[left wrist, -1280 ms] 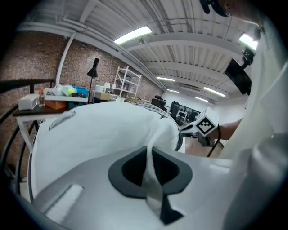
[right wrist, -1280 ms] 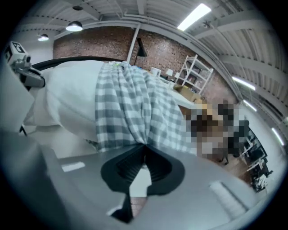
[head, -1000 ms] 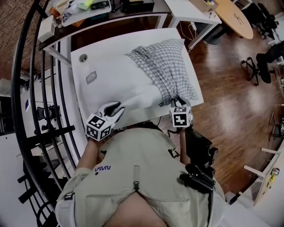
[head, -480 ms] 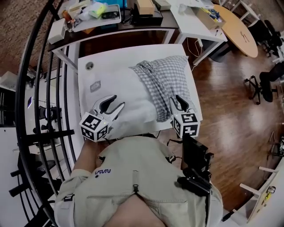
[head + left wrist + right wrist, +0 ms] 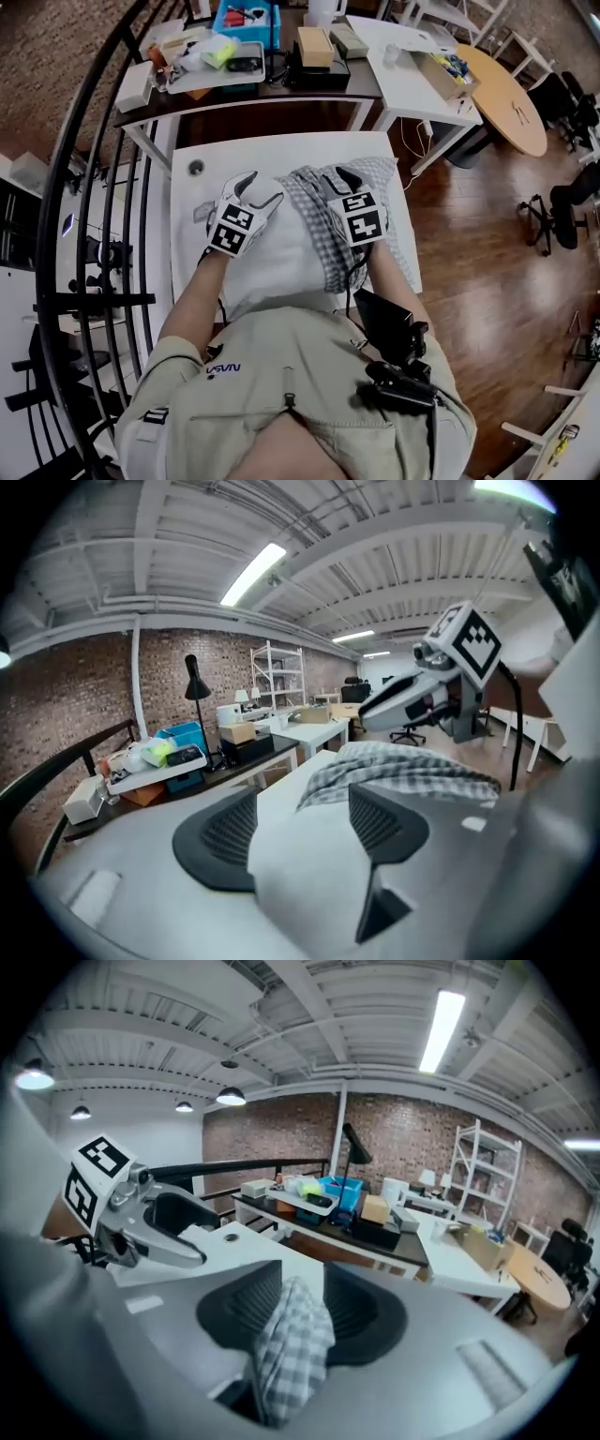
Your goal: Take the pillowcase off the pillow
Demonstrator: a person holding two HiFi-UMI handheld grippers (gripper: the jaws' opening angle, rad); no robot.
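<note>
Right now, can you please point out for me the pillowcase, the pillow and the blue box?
pillowcase (image 5: pixel 314 220): head view, on the middle of its checked cloth.
pillow (image 5: pixel 272 267): head view, on its bare white near part.
blue box (image 5: pixel 255 34): head view, on its near wall.

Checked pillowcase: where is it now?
In the head view the pillowcase lies bunched over the pillow's right part on the table; a fold is between the right tongs, which have just been opening.
</note>
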